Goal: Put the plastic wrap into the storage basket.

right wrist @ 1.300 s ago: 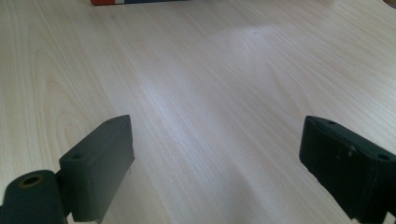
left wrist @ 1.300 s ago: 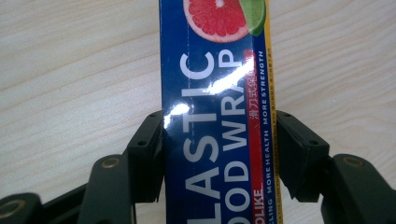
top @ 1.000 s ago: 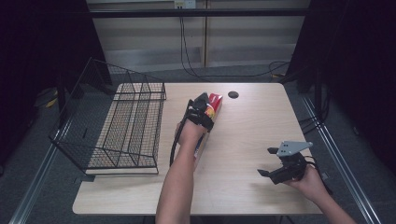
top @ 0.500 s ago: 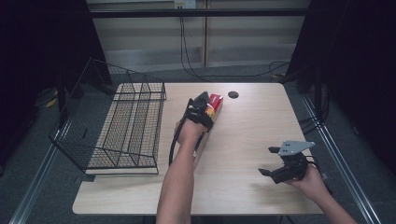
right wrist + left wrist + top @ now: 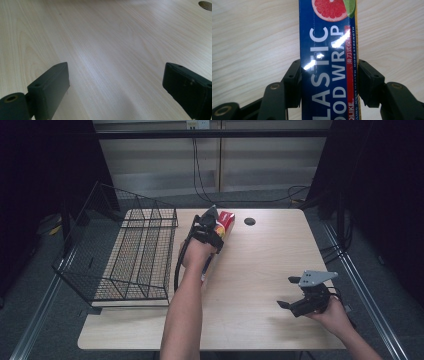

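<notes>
While you are gripping the plastic wrap box (image 5: 328, 60) across its narrow width, your left tool (image 5: 209, 227) is sitting closed on it, both pads pressing its long sides. The box is lying toward the 12 o'clock edge of the tabletop (image 5: 260, 265), with the wire rack (image 5: 135, 255) at its 9 o'clock. It is looking light and stiff, but its glossy cardboard is probably slippery and could dent, so you are better off squeezing gently near its middle to stop the ends from swinging. Your right tool (image 5: 295, 297) is resting at about 4 o'clock, jaws spread wide with nothing between them. The left gripper view is giving you the lettering and pad contact; the high view is giving you the rack and the box's red end.
</notes>
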